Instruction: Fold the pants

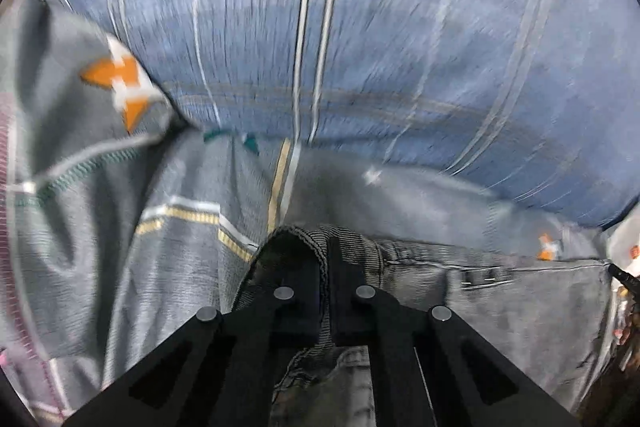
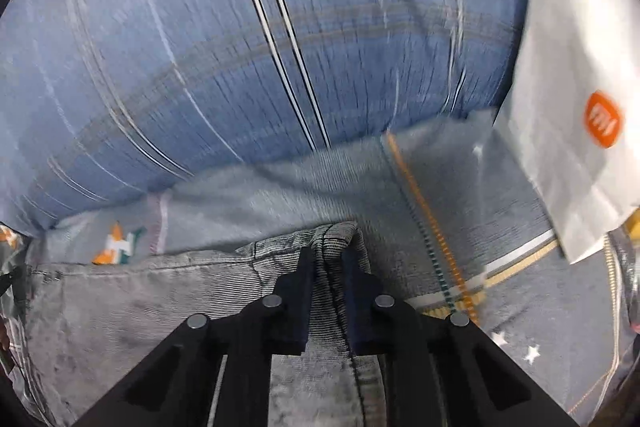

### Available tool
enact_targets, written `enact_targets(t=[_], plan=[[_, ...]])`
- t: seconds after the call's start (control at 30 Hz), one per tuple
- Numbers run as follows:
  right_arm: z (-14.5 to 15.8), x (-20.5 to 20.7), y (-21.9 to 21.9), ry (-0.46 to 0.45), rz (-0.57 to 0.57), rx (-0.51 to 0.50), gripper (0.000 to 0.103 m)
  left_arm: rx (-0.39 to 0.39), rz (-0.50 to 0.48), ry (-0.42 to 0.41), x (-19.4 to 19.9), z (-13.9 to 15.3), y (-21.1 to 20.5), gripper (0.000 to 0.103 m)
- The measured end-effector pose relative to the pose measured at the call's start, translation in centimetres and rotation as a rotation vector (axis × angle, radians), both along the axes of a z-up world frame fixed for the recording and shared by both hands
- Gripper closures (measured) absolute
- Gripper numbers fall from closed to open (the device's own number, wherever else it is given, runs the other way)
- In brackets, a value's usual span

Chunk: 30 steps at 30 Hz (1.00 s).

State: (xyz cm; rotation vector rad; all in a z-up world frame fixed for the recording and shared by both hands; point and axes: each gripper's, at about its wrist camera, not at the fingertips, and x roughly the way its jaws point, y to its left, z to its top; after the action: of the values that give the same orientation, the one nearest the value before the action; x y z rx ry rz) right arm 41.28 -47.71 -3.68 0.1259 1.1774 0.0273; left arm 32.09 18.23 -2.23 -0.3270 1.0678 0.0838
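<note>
A: Nearest the lens in the left wrist view, the left gripper (image 1: 326,259) has its fingers pressed together on a bunched edge of the pants (image 1: 520,291), grey fine-ribbed cloth that looks like denim. A fold of it rises in a hump between and just past the tips.

B: And the other side?

A: Much the same. The right gripper (image 2: 327,267) has its fingers closed almost fully on a thick seamed edge of the pants (image 2: 132,291), with cloth filling the narrow gap between the pads. So both hold the garment, each at one end of the same edge.

B: Where do the pants lie?

A: On a bed, over a grey patterned sheet (image 1: 100,211) with orange and white motifs. A blue striped quilt (image 1: 360,27) fills the far half of both views. A white paper bag (image 2: 568,107) with an orange logo sits to the right, just beside the sheet's yellow stripe and apart from the pants.

B: How far along would you say the folding is?

A: Early, I'd judge. The edge between the grippers runs fairly straight and the cloth below it looks roughly flat, but I can't tell how many layers there are, nor whether the legs are already laid together. Both pictures are blurred.

B: What remains?

A: Probably carrying that gripped edge over to the opposite end, laying it down and smoothing it.
</note>
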Motion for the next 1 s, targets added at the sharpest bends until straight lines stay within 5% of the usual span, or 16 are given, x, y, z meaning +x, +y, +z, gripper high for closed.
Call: enact_targets(t=[0.17,0.37,0.57,0.67,0.73,0.77,0.9,1.0], plan=[[6.0,-4.3,-0.6,-0.149,-0.014,0.077,0.088,-0.016,-0.022,-0.148,-5.4,6.5,0.1,0.100],[11.9,-14.1,-2.7,-0.319,-0.020,0.179,0.092,-0.092,-0.055,-0.307,-17.1,11.7,1.6,0.100],[9.2,-27.5,-6.3,-0.334,-0.057,0.264,0.092,-0.151,-0.142,-0.253,-28.7,7.6,2.1,0.097],[3.9,-30.9,-6.5,-0.153,-0.045,0.275,0.091,-0.078,-0.190,-0.135,-30.9,3.6,1.3,0.095],[2.7,-31.1,-6.2,-0.117,-0.063,0.287,0.089,-0.059,-0.181,-0.098,-31.0,1.9,1.0,0.095],[2.7,-30.5,-5.8,-0.118,-0.064,0.312,0.083,-0.050,-0.174,-0.096,-30.9,1.6,0.8,0.095],[4.1,-26.7,-3.7,-0.159,-0.059,0.332,0.028,-0.077,-0.135,-0.118,-30.4,2.0,0.8,0.095],[4.6,-21.1,-2.3,-0.172,-0.054,0.258,0.028,-0.085,-0.116,-0.129,-29.8,2.3,1.3,0.095]])
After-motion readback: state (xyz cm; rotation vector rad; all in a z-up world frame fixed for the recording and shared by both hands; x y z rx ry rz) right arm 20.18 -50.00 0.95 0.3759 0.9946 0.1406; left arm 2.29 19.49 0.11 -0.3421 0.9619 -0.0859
